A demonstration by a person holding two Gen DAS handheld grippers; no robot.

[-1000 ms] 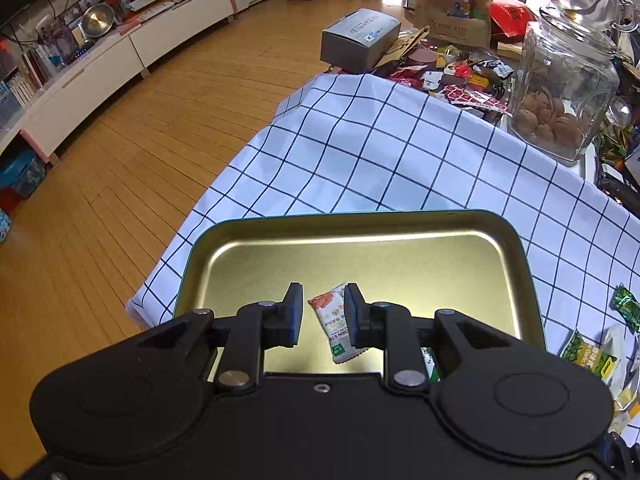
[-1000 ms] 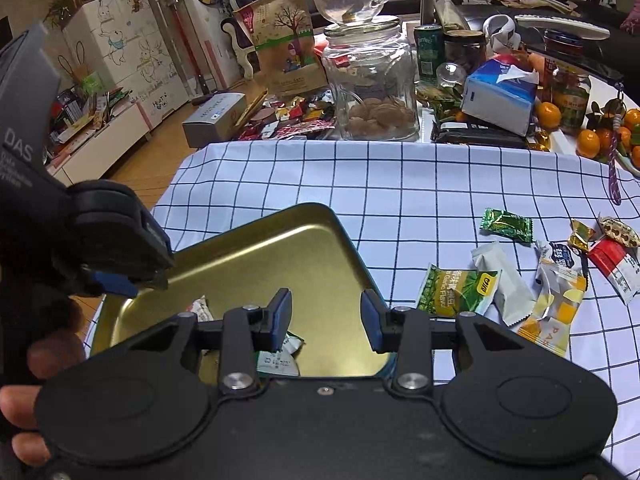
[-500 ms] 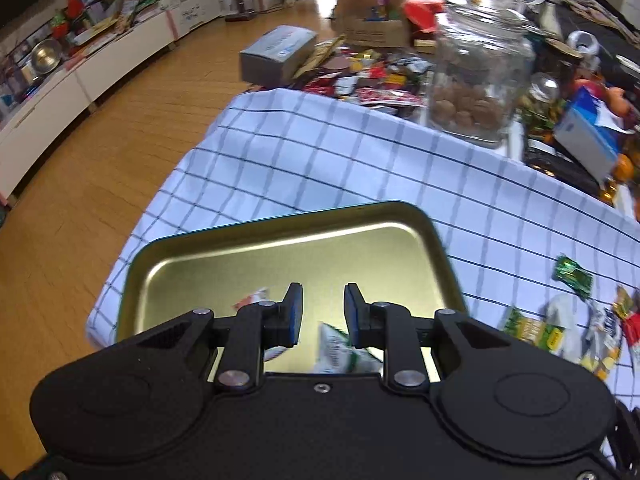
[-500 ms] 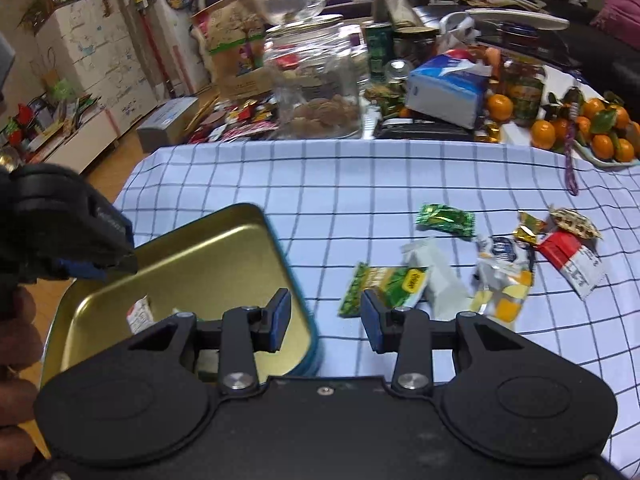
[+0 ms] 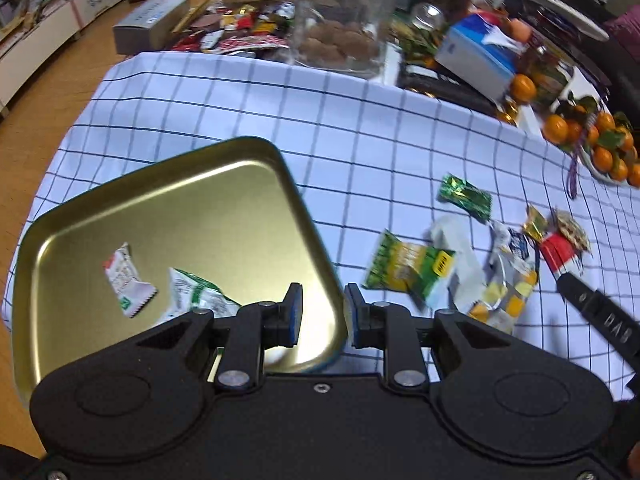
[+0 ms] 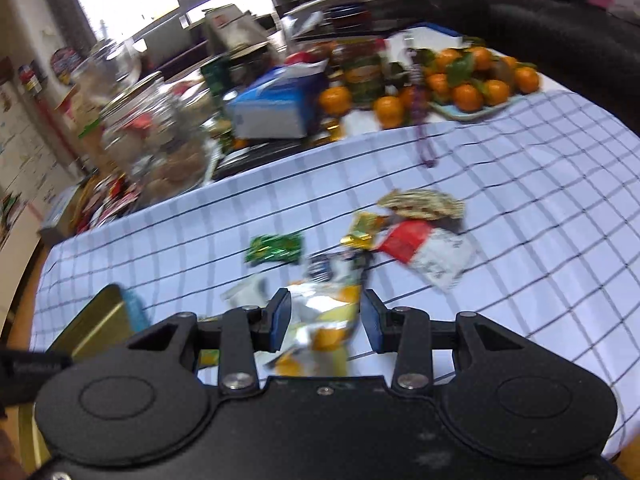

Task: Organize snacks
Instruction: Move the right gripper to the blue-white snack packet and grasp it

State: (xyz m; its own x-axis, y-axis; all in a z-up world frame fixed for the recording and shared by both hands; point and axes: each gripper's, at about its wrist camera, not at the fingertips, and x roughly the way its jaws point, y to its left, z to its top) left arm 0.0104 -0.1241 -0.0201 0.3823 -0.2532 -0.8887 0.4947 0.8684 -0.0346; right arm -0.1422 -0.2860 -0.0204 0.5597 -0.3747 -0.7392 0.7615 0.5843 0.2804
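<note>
A gold metal tray (image 5: 224, 184) lies on the checked cloth and holds a red-and-white snack packet (image 5: 126, 280) and a green-and-white packet (image 5: 196, 296). My left gripper (image 5: 322, 314) is open and empty over the tray's right rim. Loose snacks lie to the right: a green-yellow packet (image 5: 408, 266), a green candy (image 5: 466, 196), a silver-and-orange packet (image 5: 506, 288). My right gripper (image 6: 325, 314) is open, its fingers on either side of the silver-and-orange packet (image 6: 326, 312). A red-and-white packet (image 6: 424, 248) and the green candy (image 6: 275, 247) lie beyond it.
Behind the cloth stand a glass jar of cookies (image 5: 340, 20), a blue tissue box (image 5: 476, 54), tangerines (image 5: 600, 140) and more clutter. The tray corner (image 6: 100, 316) shows at the left in the right wrist view. The cloth's left edge drops to a wooden floor (image 5: 44, 92).
Both grippers have swung to the right. The left has left the packets in the tray and now sits over its right rim. The right now straddles the silver-and-orange packet and has opened wider.
</note>
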